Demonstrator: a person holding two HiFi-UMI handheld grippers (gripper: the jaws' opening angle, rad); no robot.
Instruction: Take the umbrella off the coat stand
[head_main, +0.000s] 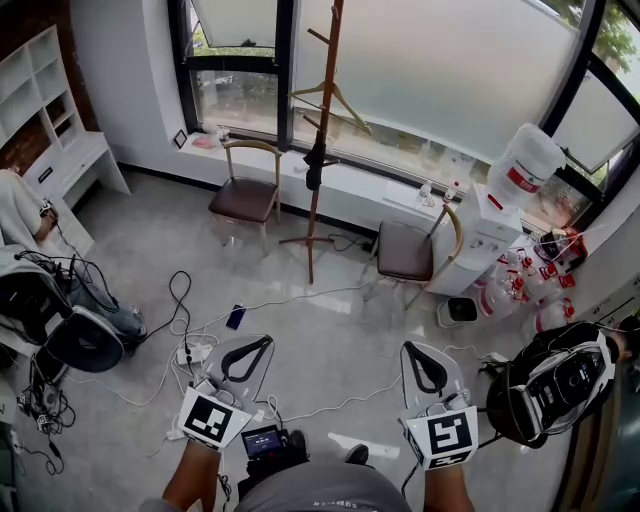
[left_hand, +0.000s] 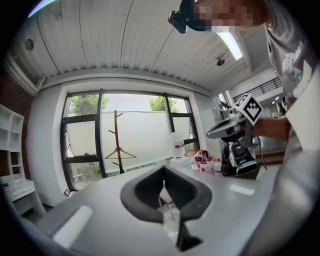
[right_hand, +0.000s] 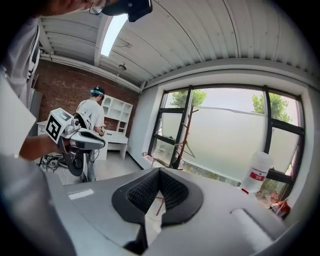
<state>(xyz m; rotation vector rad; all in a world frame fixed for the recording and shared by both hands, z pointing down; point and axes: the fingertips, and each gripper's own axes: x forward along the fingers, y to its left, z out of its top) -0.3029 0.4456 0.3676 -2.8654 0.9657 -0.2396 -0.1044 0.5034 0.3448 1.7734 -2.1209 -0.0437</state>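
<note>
A tall brown wooden coat stand (head_main: 322, 130) rises in front of the window, between two chairs. A dark folded umbrella (head_main: 316, 165) hangs on it about halfway up, below a wooden hanger (head_main: 330, 100). My left gripper (head_main: 266, 342) and right gripper (head_main: 411, 348) are low in the head view, well short of the stand, both shut with nothing between the jaws. The stand appears small and far off in the left gripper view (left_hand: 118, 142) and in the right gripper view (right_hand: 183, 140). In each gripper view the jaw tips meet: left gripper (left_hand: 163, 168), right gripper (right_hand: 160, 170).
A chair (head_main: 245, 195) stands left of the stand and another chair (head_main: 408, 250) to its right. A water dispenser (head_main: 500, 205) is at the right wall. Cables and a power strip (head_main: 192, 352) lie on the floor. A black bag (head_main: 555, 380) sits by my right gripper.
</note>
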